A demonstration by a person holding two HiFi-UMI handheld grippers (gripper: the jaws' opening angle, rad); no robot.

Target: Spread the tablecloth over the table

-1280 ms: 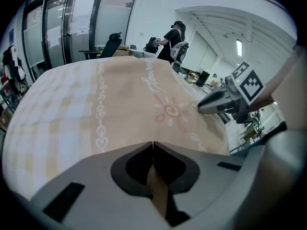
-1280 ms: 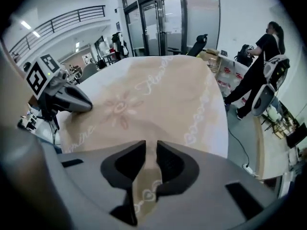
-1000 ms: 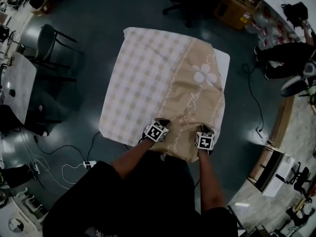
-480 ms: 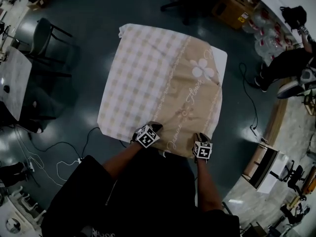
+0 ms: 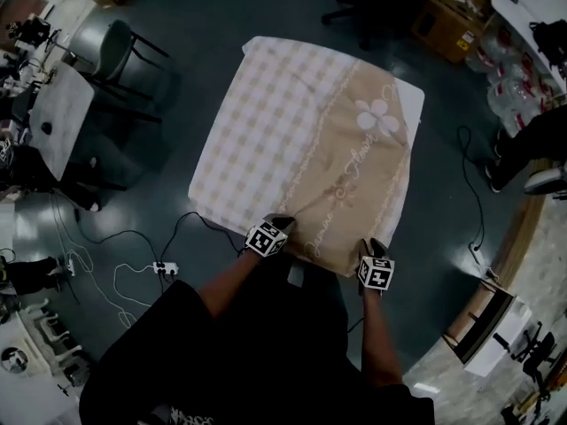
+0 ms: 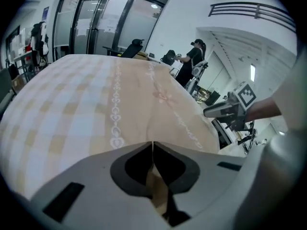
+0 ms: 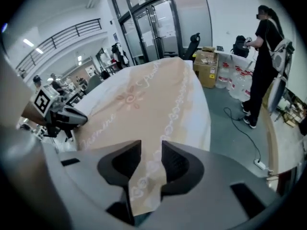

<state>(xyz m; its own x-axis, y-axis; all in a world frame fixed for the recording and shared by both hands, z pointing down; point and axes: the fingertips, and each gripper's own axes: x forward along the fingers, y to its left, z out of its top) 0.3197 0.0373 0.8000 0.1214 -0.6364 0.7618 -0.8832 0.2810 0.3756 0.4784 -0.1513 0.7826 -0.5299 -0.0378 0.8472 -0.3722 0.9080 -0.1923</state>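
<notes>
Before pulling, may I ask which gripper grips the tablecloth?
The left gripper: jaws shut on the tablecloth. The right gripper's have just been opening around it.

I see a dark green chair (image 5: 117,50) far left, a grey speckled side table (image 5: 58,118) nearer beside it, a white power strip (image 5: 162,267) trailing cables near left, and a brown cardboard box (image 5: 449,27) far right.

Count: 1 tablecloth (image 5: 292,140); 1 table (image 5: 415,96) under it; 2 grippers, left gripper (image 5: 280,224) and right gripper (image 5: 374,246); 1 green chair (image 5: 115,51); 1 cardboard box (image 5: 454,27).
</notes>
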